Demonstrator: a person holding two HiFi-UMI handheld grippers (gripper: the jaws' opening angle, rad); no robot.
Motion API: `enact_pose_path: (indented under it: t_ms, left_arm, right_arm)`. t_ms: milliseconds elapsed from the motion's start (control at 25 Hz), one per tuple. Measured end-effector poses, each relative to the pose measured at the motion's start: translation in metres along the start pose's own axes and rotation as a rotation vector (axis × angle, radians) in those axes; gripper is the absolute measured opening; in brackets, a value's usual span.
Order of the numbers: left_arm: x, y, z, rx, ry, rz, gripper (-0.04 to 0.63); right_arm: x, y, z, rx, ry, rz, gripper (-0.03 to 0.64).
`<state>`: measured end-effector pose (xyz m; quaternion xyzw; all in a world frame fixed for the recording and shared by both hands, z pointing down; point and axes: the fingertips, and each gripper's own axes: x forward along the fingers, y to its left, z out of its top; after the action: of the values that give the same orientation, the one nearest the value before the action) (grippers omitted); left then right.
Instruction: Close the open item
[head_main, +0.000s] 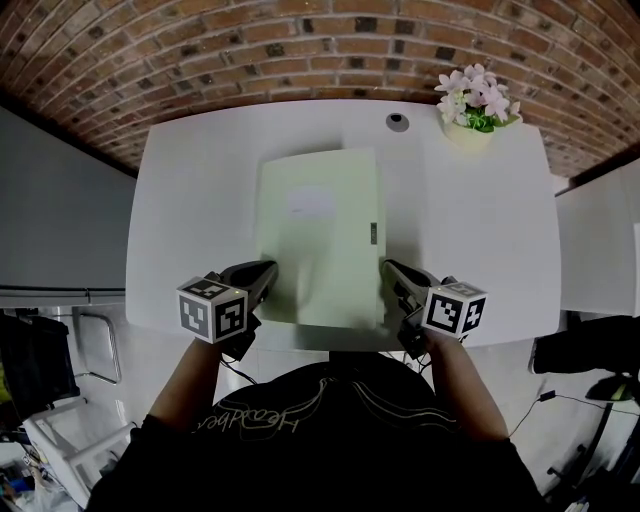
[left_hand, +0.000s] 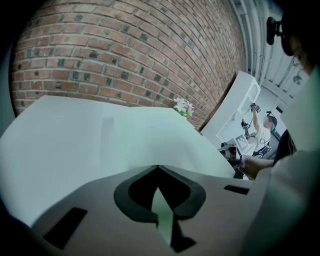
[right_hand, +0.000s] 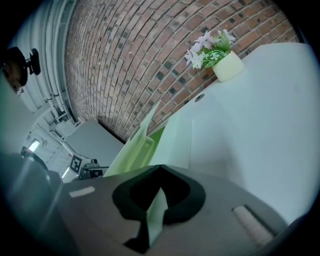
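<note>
The pale green folder (head_main: 320, 235) lies on the white table (head_main: 480, 230), stretching away from both sets of fingertips, with its near edge right at them. It looks like thin card or plastic, so judge it light and bendy rather than stiff: the cover (left_hand: 100, 145) will likely bow in the middle if you hold only the corners, and the smooth face may slide under the pads. It should not be fragile, though a hard pinch could crease the edge.

The near corners are a sound place to hold, one at each side, so that the cover comes down level.

Your left gripper (head_main: 262, 272) has its fingers pressed nearly together on a thin green strip of the cover, which runs edge-on between them; ahead of those fingertips the cover spreads out broad and pale.

Your right gripper (head_main: 392, 270) is likewise clamped on a thin sheet of the same green. Just beyond its fingertips and to their left, the right gripper view shows the cover tilted up off the base, with a brighter green inside (right_hand: 150, 142) showing in the gap. So the folder is not yet shut on that side.

A small clasp (head_main: 374, 233) sits on the cover ahead of the right fingertips. A flower pot (head_main: 470, 135) stands well beyond them, out of the way.
</note>
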<state>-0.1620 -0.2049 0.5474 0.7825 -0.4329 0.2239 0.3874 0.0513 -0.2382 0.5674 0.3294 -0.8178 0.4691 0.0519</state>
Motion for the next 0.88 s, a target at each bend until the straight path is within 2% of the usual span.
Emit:
enact_pose_path:
  t_ms: [880]
  left_arm:
    - [0.012, -0.003, -0.004, 0.052, 0.058, 0.011, 0.003]
  right_arm:
    - [0.002, 0.005, 0.001, 0.029, -0.035, 0.012, 0.003]
